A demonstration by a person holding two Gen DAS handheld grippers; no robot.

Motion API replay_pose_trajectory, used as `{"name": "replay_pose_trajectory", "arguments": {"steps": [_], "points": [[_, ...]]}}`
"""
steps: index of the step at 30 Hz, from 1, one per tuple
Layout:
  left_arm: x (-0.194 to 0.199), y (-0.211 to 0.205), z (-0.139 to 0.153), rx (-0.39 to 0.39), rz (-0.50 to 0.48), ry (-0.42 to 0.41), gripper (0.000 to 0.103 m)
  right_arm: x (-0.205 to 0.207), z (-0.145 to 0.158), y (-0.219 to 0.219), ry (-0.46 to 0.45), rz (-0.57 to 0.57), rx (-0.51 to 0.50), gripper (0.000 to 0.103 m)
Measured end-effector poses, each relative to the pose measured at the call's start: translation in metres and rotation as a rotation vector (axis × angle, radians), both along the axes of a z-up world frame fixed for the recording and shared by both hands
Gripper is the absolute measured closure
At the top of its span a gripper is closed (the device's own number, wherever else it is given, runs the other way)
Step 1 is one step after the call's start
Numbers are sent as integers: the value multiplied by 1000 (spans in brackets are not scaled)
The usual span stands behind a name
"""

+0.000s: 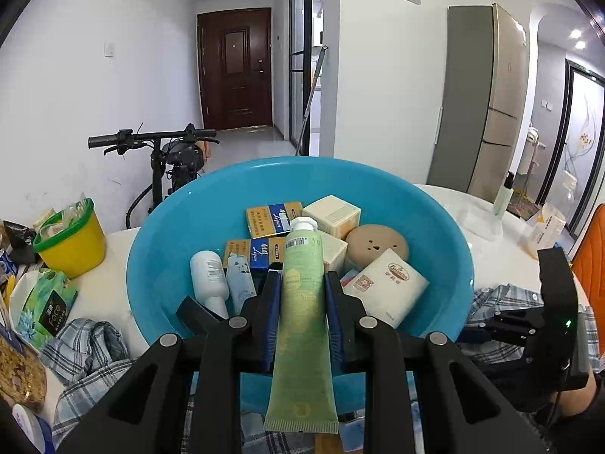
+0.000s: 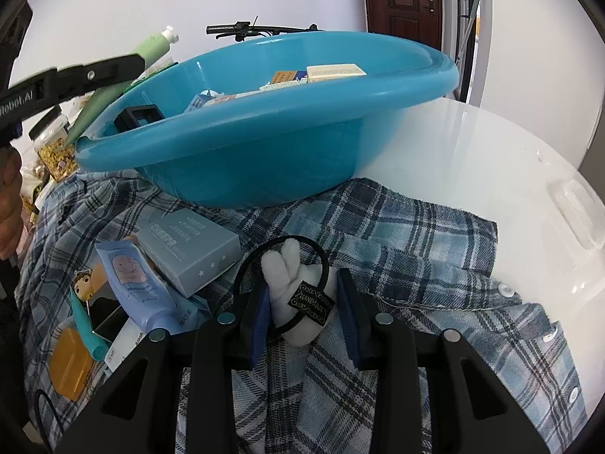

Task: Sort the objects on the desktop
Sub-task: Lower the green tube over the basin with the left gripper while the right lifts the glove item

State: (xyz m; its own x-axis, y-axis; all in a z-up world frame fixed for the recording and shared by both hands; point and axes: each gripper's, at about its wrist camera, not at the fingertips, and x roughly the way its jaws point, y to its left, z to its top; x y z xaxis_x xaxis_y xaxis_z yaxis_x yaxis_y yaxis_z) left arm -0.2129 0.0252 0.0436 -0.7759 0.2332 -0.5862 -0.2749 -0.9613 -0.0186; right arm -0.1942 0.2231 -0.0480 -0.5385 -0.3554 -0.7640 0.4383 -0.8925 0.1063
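My left gripper (image 1: 301, 283) is shut on a green tube (image 1: 302, 302) with a white cap and holds it over the near rim of the blue basin (image 1: 159, 249). The basin holds several boxes, a white bottle (image 1: 208, 276) and a tan round case (image 1: 377, 244). In the right wrist view the green tube (image 2: 151, 51) and left gripper hang above the basin's left rim (image 2: 264, 113). My right gripper (image 2: 302, 299) has its jaws around a white plush hair tie (image 2: 298, 295) with a black band, lying on the plaid shirt (image 2: 416, 249); its fingers stand just beside it.
On the shirt left of my right gripper lie a grey-blue box (image 2: 189, 246), a blue tube (image 2: 136, 283), a teal pen (image 2: 85, 321) and an orange case (image 2: 68, 359). A yellow tub (image 1: 70, 242) and tissue pack (image 1: 45, 306) stand left of the basin. A jar (image 2: 53, 143) stands behind.
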Motion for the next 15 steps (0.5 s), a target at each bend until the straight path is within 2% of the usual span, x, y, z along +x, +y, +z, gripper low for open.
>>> {"name": "replay_pose_trajectory", "arguments": {"steps": [9,15], "points": [[8,3,7,-1,-5,26,78,9,12,8,41,-17,-17,71],[10,2,8,15,-13,20,78,19,35,23,92,-58,-44,71]]}}
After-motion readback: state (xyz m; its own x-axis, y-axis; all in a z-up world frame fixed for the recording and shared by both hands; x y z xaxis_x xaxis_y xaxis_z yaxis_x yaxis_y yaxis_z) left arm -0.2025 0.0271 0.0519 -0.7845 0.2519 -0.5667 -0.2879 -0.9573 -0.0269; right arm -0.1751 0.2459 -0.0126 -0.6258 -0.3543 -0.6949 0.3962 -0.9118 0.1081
